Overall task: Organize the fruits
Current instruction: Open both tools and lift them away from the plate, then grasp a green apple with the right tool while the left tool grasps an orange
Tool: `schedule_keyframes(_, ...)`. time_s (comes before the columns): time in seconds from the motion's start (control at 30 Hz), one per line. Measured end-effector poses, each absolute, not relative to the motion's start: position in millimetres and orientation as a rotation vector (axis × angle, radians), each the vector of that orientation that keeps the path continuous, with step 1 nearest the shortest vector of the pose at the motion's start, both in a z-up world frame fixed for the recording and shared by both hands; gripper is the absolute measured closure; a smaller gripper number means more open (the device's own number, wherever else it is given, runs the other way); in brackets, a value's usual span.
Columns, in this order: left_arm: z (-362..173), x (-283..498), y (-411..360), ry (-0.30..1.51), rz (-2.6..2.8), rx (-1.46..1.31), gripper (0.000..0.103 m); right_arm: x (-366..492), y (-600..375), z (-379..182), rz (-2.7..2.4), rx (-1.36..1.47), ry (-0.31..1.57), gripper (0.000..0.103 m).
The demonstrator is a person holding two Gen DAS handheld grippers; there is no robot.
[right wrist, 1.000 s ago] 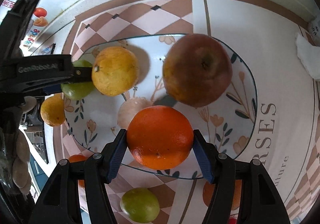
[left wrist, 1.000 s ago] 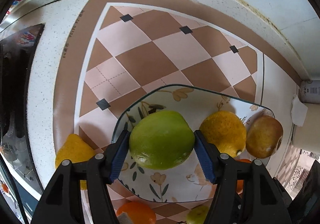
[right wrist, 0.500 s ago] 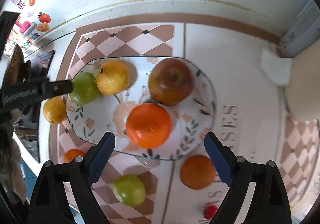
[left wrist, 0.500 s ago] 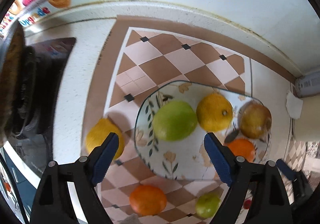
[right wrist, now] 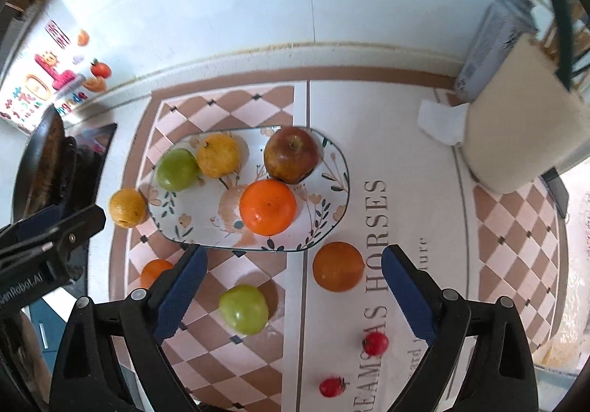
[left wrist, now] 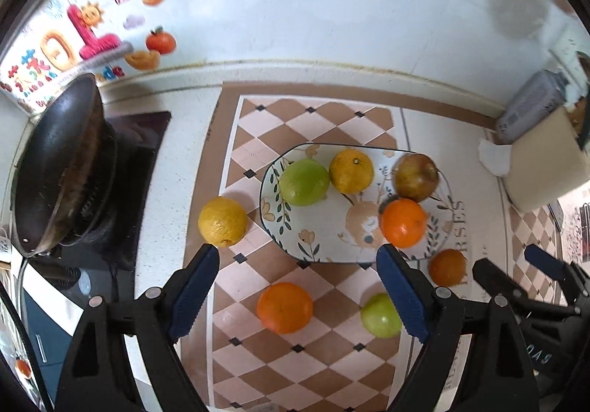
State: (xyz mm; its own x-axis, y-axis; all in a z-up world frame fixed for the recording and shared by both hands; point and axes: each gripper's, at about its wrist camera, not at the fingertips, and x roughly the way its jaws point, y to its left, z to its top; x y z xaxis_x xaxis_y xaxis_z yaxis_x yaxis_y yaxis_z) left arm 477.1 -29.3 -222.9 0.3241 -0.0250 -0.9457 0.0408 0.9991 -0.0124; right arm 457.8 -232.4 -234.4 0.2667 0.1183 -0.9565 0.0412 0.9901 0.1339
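Four fruits sit on the plate (right wrist: pixel 333 205), while both the left gripper (left wrist: pixel 297 296) and right gripper (right wrist: pixel 291 296) hang wide apart, empty, with loose fruit at the plate's six and nine o'clock.

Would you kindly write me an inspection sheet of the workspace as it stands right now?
Surface: white counter covered by checkered mats.
Job's things: floral plate holds a green apple, yellow citrus, red apple and orange. Off the plate: lemon, two oranges, green apple, two small red fruits.
Clutter: crumpled tissue, beige container, grey carton.
Grippers: left gripper and right gripper both have jaws wide apart, empty.
Cables: nothing seen.
Surroundings: wok on stove, wall stickers.
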Motion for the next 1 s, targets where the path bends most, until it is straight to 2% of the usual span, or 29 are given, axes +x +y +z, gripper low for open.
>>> schedule_keyframes(0.57,-161,395,-19,1.114,-0.095,-0.017,0.016,370,-237,-140,0.024,0.138,1.121,0.004)
schedule_keyframes(1.0,-153,380,-3,1.093,-0.077,-0.065,0.016,358,-226,-126,0.070,0.177,1.095,0.004)
